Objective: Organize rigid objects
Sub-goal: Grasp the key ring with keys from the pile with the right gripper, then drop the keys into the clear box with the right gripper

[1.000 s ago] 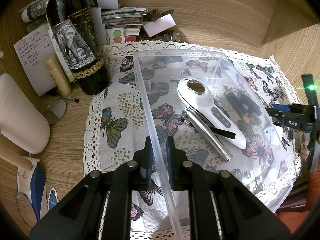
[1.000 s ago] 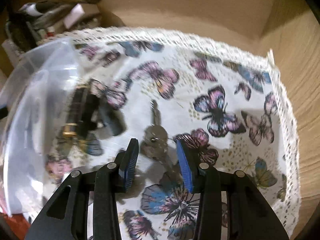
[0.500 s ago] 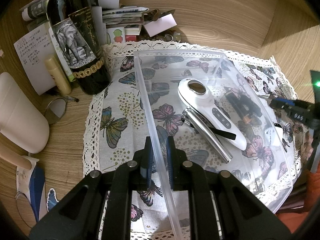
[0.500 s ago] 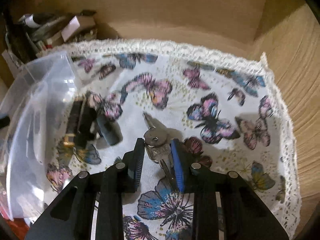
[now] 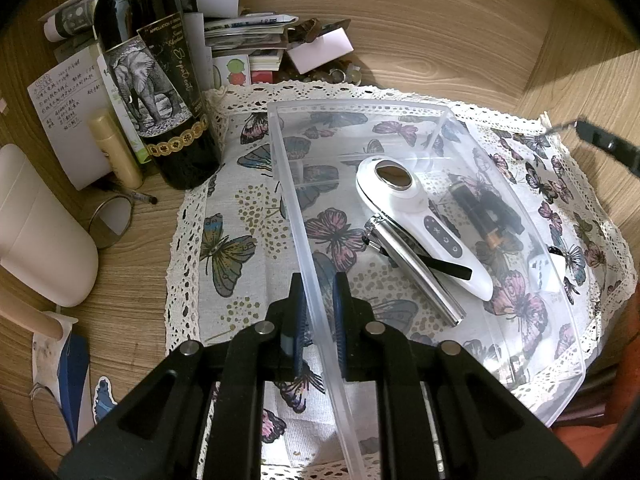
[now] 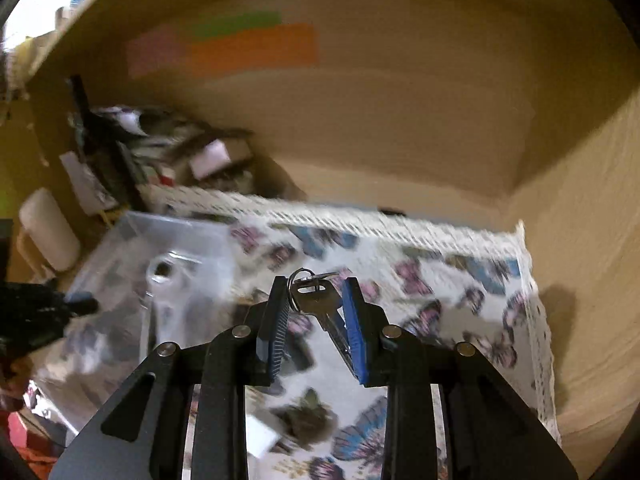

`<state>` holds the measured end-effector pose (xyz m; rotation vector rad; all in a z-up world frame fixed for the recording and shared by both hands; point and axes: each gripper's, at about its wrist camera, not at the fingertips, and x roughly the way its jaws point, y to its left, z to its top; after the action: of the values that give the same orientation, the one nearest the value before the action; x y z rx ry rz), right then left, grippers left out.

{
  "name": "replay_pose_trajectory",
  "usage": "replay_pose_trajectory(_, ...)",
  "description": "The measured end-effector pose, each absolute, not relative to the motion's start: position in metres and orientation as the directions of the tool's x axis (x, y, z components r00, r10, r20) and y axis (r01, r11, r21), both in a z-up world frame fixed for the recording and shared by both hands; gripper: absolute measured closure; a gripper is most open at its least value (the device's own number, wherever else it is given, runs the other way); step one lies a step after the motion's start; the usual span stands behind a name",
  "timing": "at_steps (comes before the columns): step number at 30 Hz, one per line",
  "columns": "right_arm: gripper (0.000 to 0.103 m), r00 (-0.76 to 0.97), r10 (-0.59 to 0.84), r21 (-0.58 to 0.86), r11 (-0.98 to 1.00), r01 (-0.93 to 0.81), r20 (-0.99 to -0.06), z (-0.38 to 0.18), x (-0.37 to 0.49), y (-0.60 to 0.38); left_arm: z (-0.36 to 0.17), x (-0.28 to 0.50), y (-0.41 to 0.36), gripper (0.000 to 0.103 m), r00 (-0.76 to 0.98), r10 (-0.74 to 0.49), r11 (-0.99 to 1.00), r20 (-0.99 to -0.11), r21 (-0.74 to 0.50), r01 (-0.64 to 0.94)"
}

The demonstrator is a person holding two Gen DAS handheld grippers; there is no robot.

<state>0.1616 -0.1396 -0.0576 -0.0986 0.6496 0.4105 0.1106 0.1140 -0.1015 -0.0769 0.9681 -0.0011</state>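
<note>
R gripper (image 6: 314, 300) closed on keys (image 6: 320, 300), lifted off cloth (image 6: 460, 300)

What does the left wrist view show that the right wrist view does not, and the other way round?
Only the left wrist view: the left gripper shut on the near wall of the clear bin, a wine bottle beside it, and sharp bin contents: a white handheld device, a metal bar and a dark cylinder.
Only the right wrist view: the right gripper shut on a key on a ring, lifted clear of the cloth, and coloured paper patches behind.
Both: the bin, the butterfly cloth and the paper clutter.
</note>
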Motion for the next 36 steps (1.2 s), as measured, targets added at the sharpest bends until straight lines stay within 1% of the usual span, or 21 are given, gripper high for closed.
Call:
replay_pose_trajectory(6, 0.078, 0.705, 0.431, 0.033, 0.864, -0.502, -0.563, -0.043, 0.152, -0.103, -0.102, 0.11, 0.114, 0.09, 0.567, -0.036, 0.997, -0.823, -0.067, -0.033)
replay_pose_trajectory(13, 0.078, 0.646, 0.526, 0.067, 0.801, -0.595, -0.553, -0.044, 0.145, -0.072, -0.102, 0.111, 0.114, 0.09, 0.567, -0.036, 0.997, -0.823, -0.067, -0.035)
replay_pose_trajectory(23, 0.078, 0.511, 0.585, 0.088, 0.708, -0.701, -0.63, -0.069, 0.143, -0.021, -0.102, 0.112, 0.115, 0.09, 0.569, -0.037, 0.997, -0.822, -0.068, -0.033)
replay_pose_trajectory(30, 0.078, 0.44, 0.55, 0.042, 0.658, -0.752, -0.71, -0.091, 0.146, 0.007, -0.103, 0.112, 0.114, 0.09, 0.569, -0.04, 0.997, -0.821, -0.071, -0.032)
replay_pose_trajectory(34, 0.077, 0.404, 0.524, 0.043, 0.648, -0.761, -0.749, -0.102, 0.15, 0.016, -0.103, 0.112, 0.114, 0.09, 0.569, -0.037, 0.997, -0.821, -0.067, -0.032)
replay_pose_trajectory(36, 0.077, 0.397, 0.523, 0.054, 0.652, -0.756, -0.754, -0.104, 0.153, 0.016, -0.103, 0.112, 0.114, 0.09, 0.568, -0.039, 0.997, -0.822, -0.069, -0.031)
